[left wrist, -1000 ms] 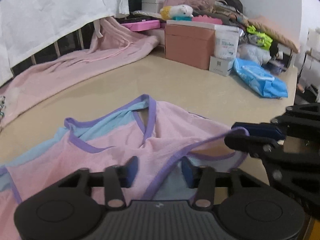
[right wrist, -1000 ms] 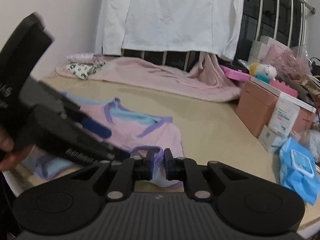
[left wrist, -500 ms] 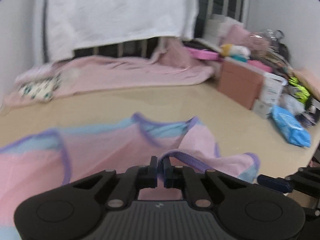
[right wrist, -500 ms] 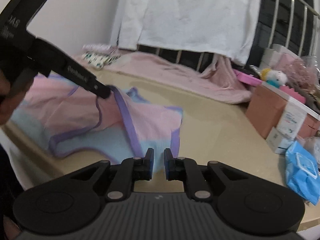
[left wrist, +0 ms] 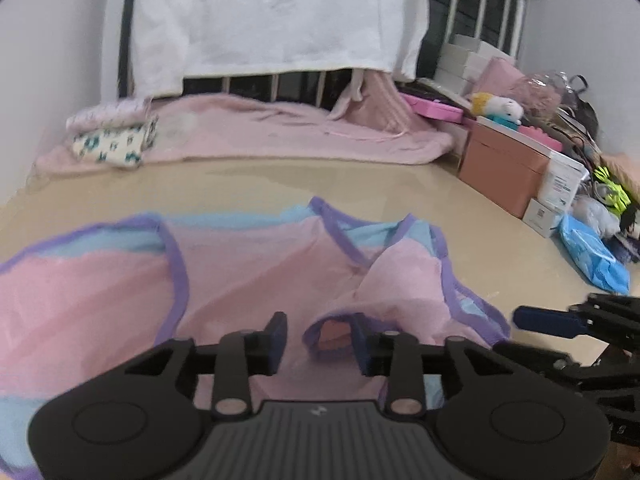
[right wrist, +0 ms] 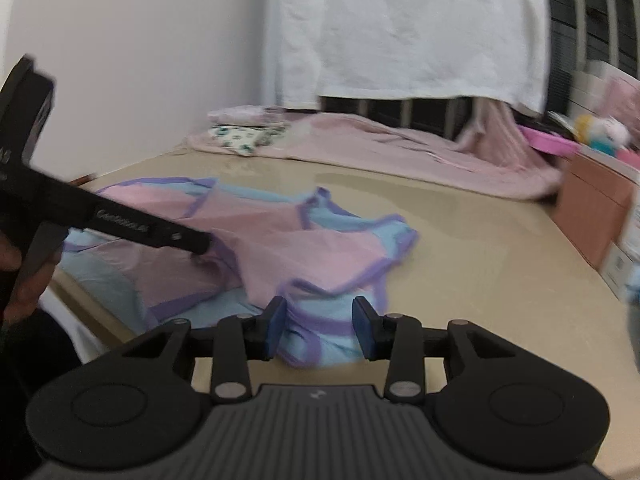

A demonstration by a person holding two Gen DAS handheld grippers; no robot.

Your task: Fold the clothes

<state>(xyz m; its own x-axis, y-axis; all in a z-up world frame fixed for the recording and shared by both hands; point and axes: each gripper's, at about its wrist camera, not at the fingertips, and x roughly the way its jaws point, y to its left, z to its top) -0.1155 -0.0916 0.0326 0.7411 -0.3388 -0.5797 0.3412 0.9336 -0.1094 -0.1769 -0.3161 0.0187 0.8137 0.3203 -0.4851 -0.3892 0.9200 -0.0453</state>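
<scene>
A pink and light-blue garment [left wrist: 256,276] with purple trim lies spread on the beige table, part of it folded over itself. My left gripper [left wrist: 318,340] is open just above it, a purple-edged loop of fabric lying loose between its fingers. In the right wrist view the same garment [right wrist: 288,248] reaches the table's near edge, and my right gripper [right wrist: 320,326] is open over its blue, purple-trimmed corner. The left gripper [right wrist: 196,242] shows there as a black arm, its tip over the pink cloth.
A pink blanket [left wrist: 288,132] and folded patterned clothes [left wrist: 112,142] lie at the back under a hanging white sheet [left wrist: 280,16]. A salmon box [left wrist: 504,164], white cartons and a blue wipes pack [left wrist: 592,252] crowd the right side. A hand [right wrist: 24,276] holds the left tool.
Both grippers have opened and let go of the garment, which now lies folded over on the table. Both tools have pulled back slightly toward the near edge.
</scene>
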